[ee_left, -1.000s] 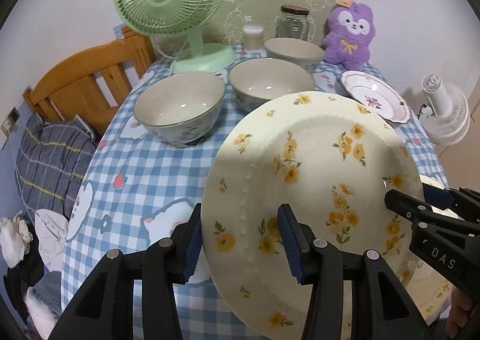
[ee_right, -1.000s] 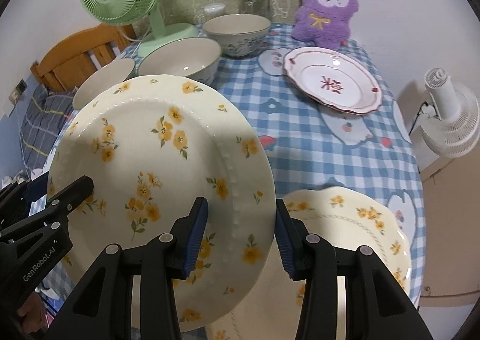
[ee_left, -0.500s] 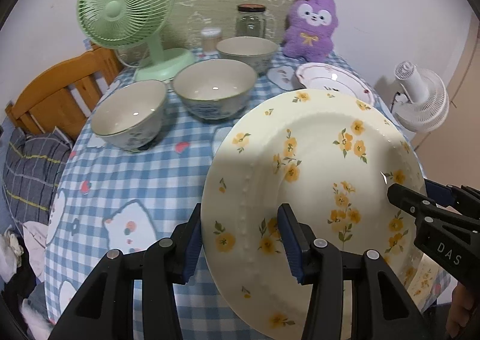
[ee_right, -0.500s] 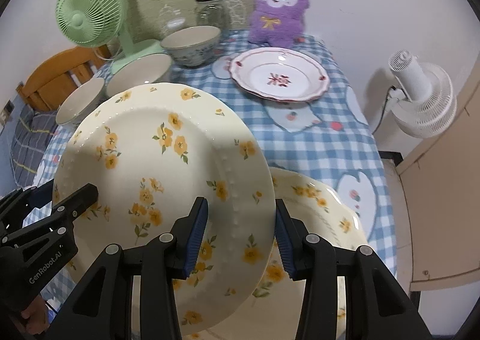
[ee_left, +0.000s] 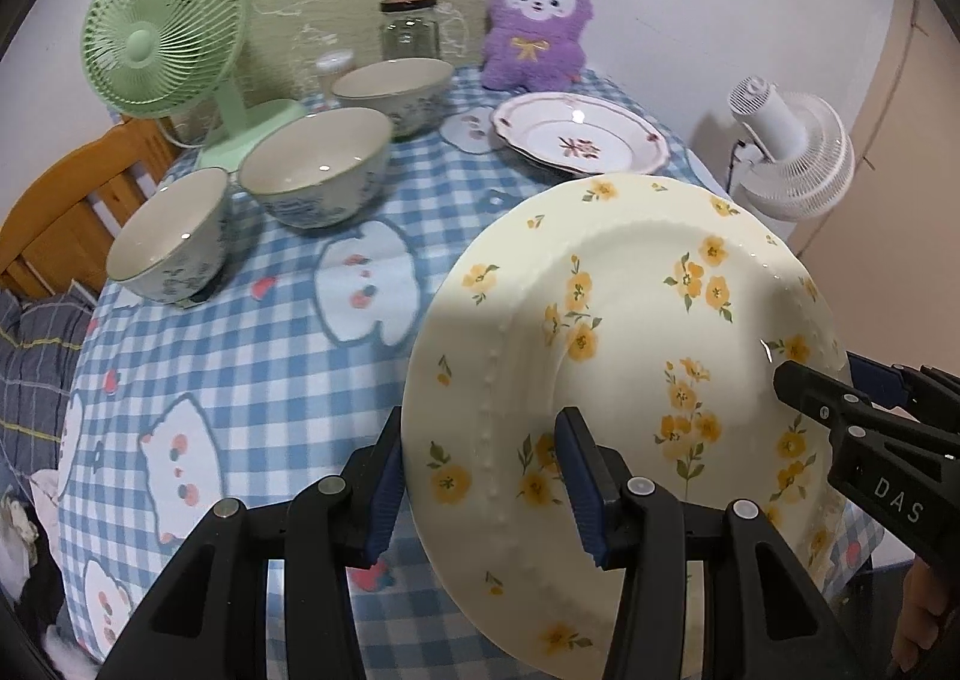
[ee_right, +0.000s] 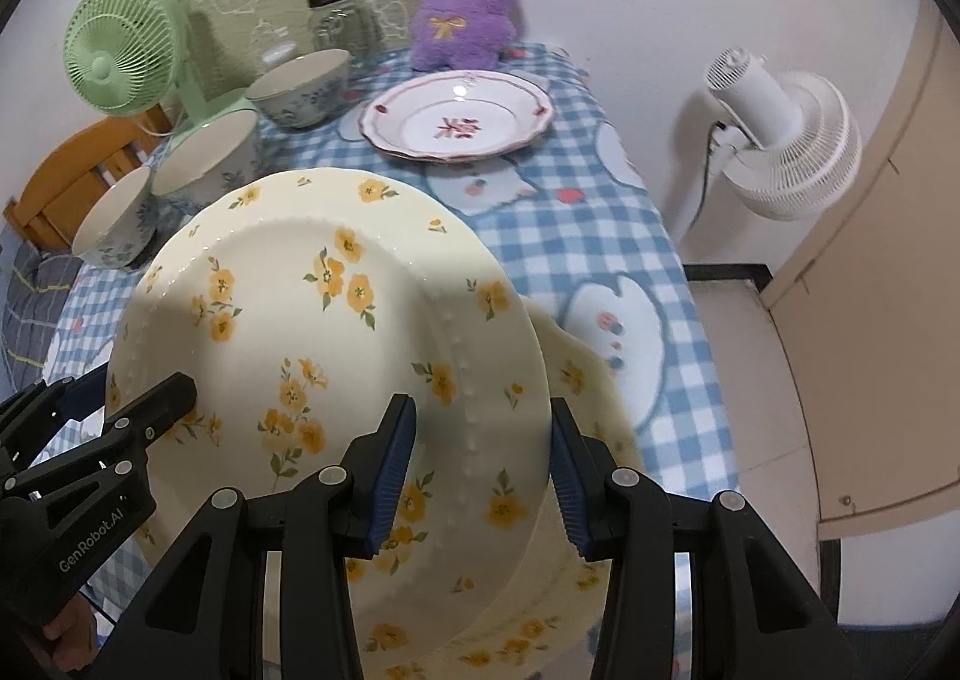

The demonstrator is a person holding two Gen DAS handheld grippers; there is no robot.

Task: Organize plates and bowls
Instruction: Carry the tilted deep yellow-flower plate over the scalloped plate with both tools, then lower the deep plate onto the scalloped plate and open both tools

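Item: yellow-flower plate (ee_left: 630, 332), tilted, held aloft. L tool (ee_left: 480, 476) & R tool (ee_right: 480, 464) both clamp opposite rims. Matching plate (ee_right: 576, 380) lies directly beneath, on worktop (ee_left: 270, 332).

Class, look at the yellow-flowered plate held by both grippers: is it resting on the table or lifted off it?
Lifted. The yellow-flowered plate is gripped at opposite rims by the left gripper and right gripper, above the checked tablecloth.
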